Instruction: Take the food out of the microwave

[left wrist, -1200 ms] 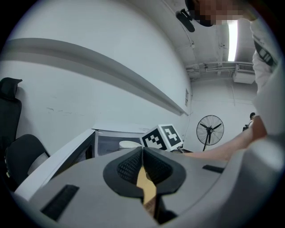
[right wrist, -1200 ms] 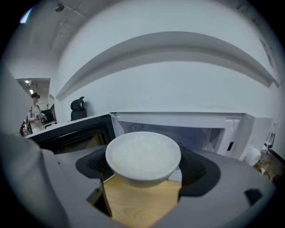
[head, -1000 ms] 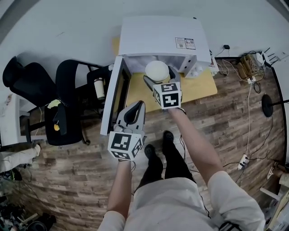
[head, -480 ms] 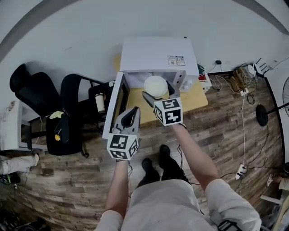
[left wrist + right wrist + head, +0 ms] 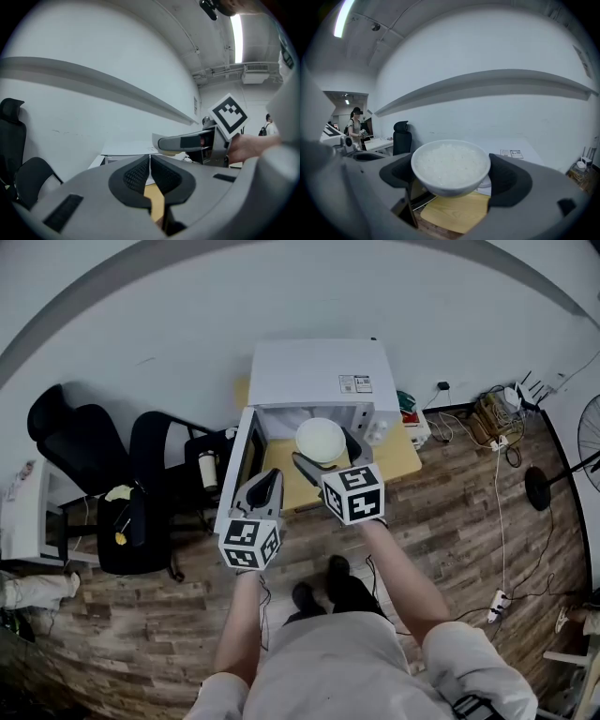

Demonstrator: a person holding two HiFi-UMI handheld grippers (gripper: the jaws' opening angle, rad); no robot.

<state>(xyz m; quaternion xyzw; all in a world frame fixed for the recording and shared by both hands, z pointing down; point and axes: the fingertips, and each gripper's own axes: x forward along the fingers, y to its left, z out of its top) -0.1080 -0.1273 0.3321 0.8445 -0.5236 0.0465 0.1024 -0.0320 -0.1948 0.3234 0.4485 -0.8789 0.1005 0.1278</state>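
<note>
I am gripping the white ceramic bowl of rice in my right claw's wide-spread jaws, clear of the boxy white microwave — left claw closed, empty — and next, I judge, comes setting it down level.

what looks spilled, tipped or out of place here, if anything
Nothing stands out. The bowl of rice is held level in the right gripper with no rice visibly spilled, and the microwave door stands open beside the closed, empty left gripper.
</note>
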